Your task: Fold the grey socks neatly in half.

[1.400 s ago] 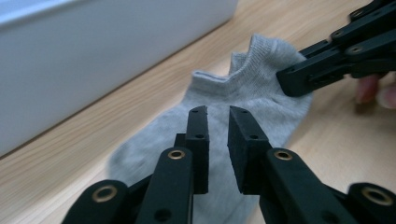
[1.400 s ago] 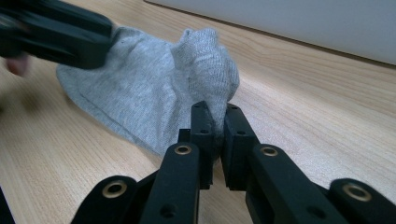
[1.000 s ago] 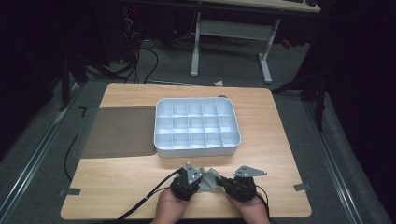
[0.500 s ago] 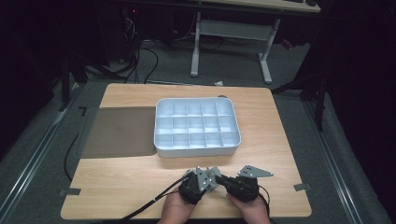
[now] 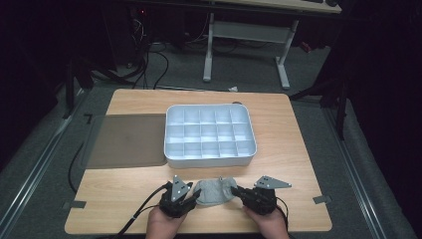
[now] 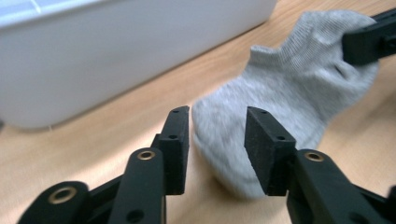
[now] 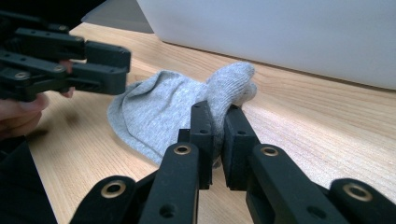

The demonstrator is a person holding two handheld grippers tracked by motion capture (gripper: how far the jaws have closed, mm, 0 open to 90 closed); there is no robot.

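Right gripper clamping grey sock's cuff end, left gripper just opening, jaws released, sock's long axis running straight ahead, toe nearest.

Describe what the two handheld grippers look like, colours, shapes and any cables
Both the left gripper and the right gripper are black, each with two flat rectangular pads on jointed arms pinned with brass-coloured rivets. Each carries a grey three-cornered plate dotted with small holes on top. Black cables trail from both toward the table's near edge.
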